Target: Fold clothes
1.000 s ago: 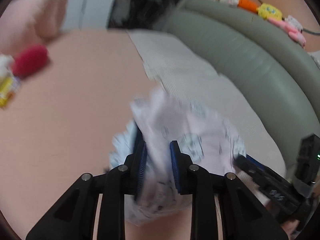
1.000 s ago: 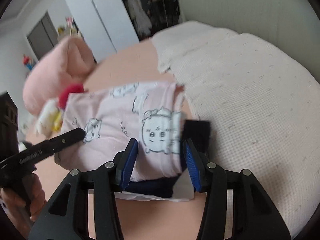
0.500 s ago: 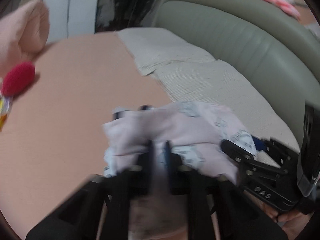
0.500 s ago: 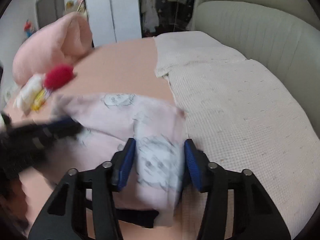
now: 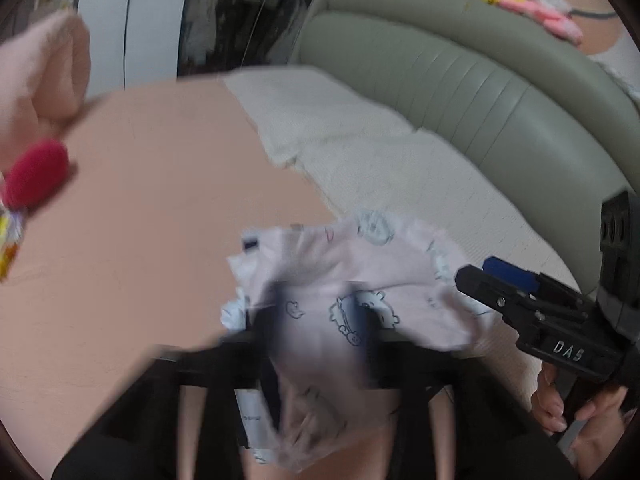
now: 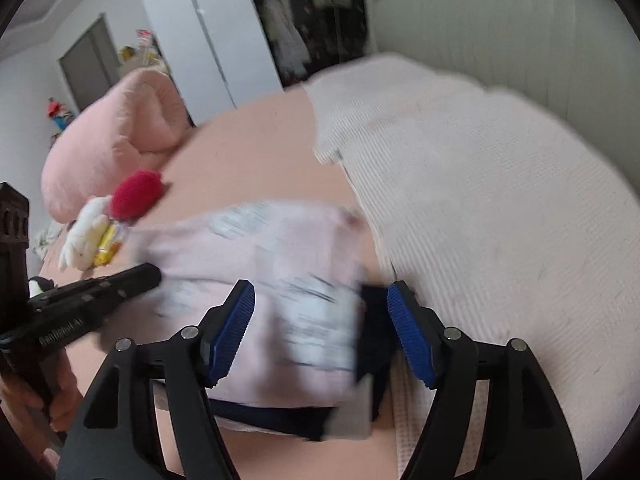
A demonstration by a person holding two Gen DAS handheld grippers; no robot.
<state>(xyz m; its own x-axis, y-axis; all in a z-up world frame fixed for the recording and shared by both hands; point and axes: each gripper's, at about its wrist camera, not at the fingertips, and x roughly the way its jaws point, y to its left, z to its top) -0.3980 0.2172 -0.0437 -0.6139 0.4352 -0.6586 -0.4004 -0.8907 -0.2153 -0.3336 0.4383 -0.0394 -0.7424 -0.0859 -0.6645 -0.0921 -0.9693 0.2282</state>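
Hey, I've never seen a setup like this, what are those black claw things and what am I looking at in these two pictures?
No robot: a person holds hand-squeezed tongs, one per hand, each carrying a camera looking along its fingers. One picture is from the left tongs, blurred; the other from the right tongs. A folded pink garment with cartoon prints lies on a peach bed, beside a cream blanket and plush toys. Both tongs have just been opening; the garment sits between their fingers, apparently released.

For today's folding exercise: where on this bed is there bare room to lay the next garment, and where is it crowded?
The bare peach sheet is free between the plush toys, the white textured blanket and the folded pink garment. The blanket's top is also free. It is crowded near the garment, where the left gripper and right gripper stand.
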